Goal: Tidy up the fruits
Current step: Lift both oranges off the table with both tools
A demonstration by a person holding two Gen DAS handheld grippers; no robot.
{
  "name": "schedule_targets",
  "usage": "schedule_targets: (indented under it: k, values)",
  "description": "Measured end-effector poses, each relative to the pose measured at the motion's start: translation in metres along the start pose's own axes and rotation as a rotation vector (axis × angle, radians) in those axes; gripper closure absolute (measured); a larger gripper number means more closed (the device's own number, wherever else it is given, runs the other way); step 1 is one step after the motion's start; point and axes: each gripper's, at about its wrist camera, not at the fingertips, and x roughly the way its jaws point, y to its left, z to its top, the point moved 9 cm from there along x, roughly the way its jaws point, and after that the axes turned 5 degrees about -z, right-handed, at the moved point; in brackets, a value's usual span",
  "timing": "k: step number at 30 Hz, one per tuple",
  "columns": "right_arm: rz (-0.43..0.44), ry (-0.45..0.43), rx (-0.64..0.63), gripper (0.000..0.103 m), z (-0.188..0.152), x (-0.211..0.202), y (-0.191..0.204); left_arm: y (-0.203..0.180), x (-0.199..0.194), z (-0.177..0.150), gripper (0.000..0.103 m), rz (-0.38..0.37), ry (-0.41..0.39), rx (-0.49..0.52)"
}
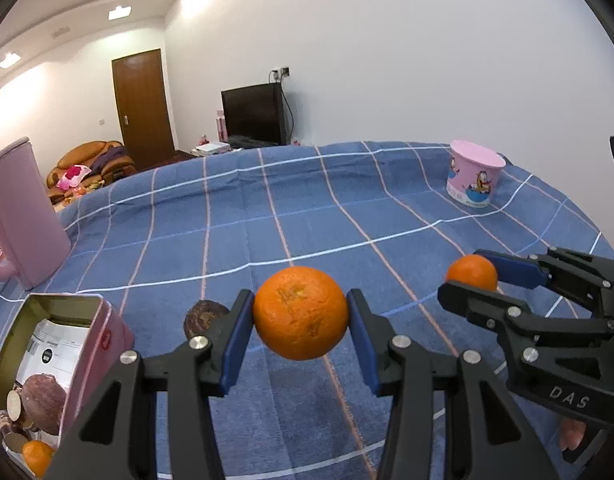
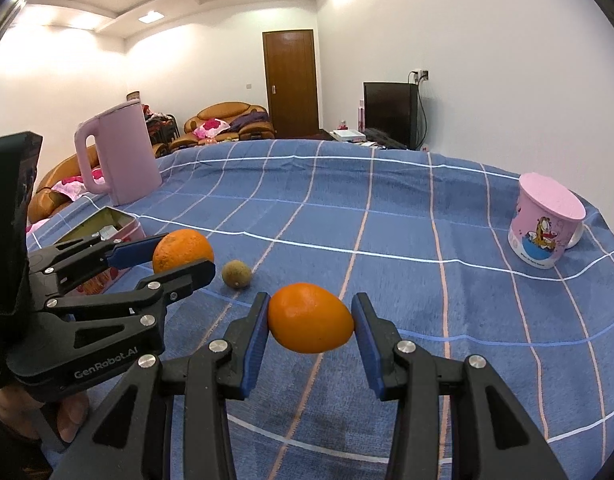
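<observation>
Over blue checked cloth (image 1: 307,216), each hand-held gripper (image 1: 301,320) (image 2: 311,320) clamps an orange (image 1: 301,312) (image 2: 310,317).

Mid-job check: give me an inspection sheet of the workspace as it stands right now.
Surface: blue checked cloth, rumpled.
Job's things: larger orange in left hand-held gripper; smaller orange in right hand-held gripper; brown fruit loose on cloth; open tin holding produce.
Clutter: pink kettle; upside-down cartoon mug.
Grippers: both shut on oranges, lifted.
Cables: cord behind TV.
Surroundings: sofa, door.
</observation>
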Motion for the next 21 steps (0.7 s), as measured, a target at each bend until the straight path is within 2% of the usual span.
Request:
schedule_targets:
  k: [21]
  values:
    - [-0.004,-0.075,-0.006,0.059,0.006,-0.015,0.000,0.003,-0.016,0.003,0.054,0.038,-0.066,0.000]
